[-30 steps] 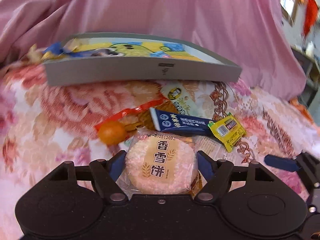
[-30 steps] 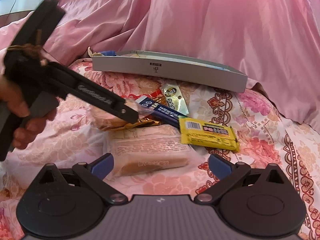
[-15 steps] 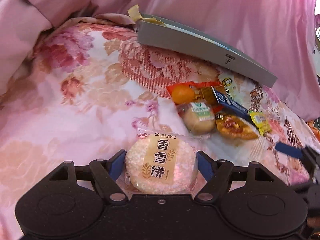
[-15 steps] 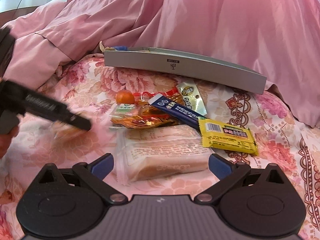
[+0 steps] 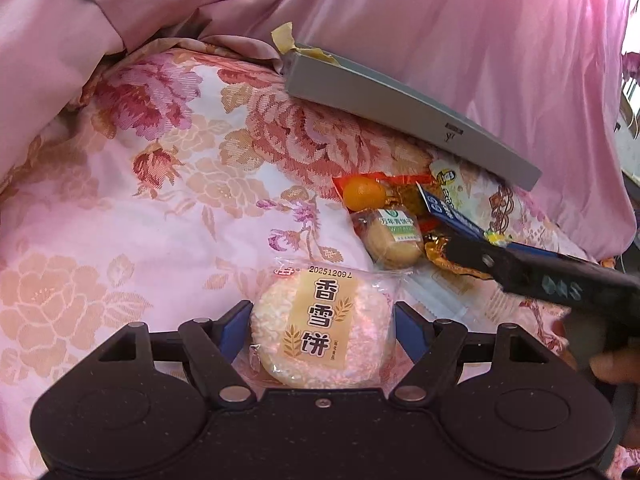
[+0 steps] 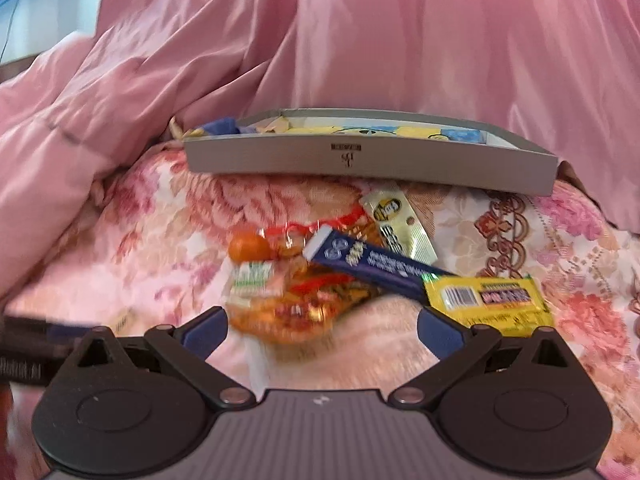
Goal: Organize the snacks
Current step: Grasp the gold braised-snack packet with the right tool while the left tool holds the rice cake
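Note:
My left gripper (image 5: 322, 320) is shut on a round rice cracker packet (image 5: 320, 348) with a tan label, held over the floral cloth to the left of the snack pile. The pile holds an orange ball (image 5: 364, 193), a green-labelled pastry (image 5: 394, 234), a blue stick (image 6: 376, 266), a yellow packet (image 6: 488, 302) and a gold-wrapped snack (image 6: 296, 312). My right gripper (image 6: 324, 334) stands open over the near side of the pile, with the gold-wrapped snack and a pale bread packet (image 6: 360, 348) between its fingers. One of those fingers (image 5: 520, 272) shows in the left wrist view. The right view is blurred.
A shallow grey box (image 6: 360, 160) with a cartoon print inside lies behind the pile, against pink drapery (image 6: 360, 40). A gold-white sachet (image 6: 400, 224) lies just in front of it. Floral cloth (image 5: 140, 220) spreads bare to the left. A hand (image 5: 616, 364) holds the right gripper.
My left gripper swung left with the cracker, away from the box and pile. My right gripper moved forward over the pile and now shows in the left wrist view.

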Motion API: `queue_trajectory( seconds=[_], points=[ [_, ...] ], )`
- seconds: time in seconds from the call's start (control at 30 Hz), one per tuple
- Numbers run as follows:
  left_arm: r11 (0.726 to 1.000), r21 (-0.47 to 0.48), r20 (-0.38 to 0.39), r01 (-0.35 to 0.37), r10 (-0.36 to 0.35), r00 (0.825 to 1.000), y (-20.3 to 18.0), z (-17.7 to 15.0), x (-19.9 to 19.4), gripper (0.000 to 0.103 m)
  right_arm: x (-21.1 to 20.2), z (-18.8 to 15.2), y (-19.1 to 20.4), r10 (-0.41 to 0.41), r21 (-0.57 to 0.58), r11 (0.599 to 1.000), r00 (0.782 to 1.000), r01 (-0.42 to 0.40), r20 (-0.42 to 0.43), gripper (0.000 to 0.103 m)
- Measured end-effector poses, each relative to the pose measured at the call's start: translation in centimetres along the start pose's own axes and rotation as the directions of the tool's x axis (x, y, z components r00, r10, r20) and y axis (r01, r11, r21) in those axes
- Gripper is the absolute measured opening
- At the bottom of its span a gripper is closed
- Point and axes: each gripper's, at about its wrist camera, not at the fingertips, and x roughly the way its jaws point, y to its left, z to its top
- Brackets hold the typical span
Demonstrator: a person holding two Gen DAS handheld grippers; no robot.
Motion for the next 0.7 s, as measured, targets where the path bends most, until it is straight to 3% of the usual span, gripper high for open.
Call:
queue_trajectory(
  seconds=[0.1,0.23,0.33,0.5,0.7],
  points=[
    [1.0,-0.007,0.01,0.006,-0.006,1.0,0.2,0.0,0.0,0.076,1.7,1.2,0.0,-0.002,0.023,1.0,1.0,0.002,-0.019,0.103],
    [1.0,-0.019,0.019,0.013,-0.012,1.0,0.5,0.1,0.0,0.076,3.8,1.8,0.1,-0.017,0.027,0.999,0.996,0.019,-0.091,0.092],
    [0.999,-0.03,0.021,0.02,-0.019,1.0,0.6,0.2,0.0,0.076,4.1,1.6,-0.2,-0.005,0.046,0.999,0.994,0.01,-0.105,0.091],
    [0.999,-0.045,0.026,0.02,-0.019,0.999,0.7,0.3,-0.1,0.076,3.4,1.2,0.3,0.02,-0.011,1.0,0.994,-0.021,-0.104,0.081],
    [0.999,-0.044,0.033,0.022,-0.02,0.999,0.7,0.3,-0.3,0.076,2.4,0.2,1.6,-0.007,-0.124,0.992,0.996,-0.005,-0.094,0.062]
  ],
)
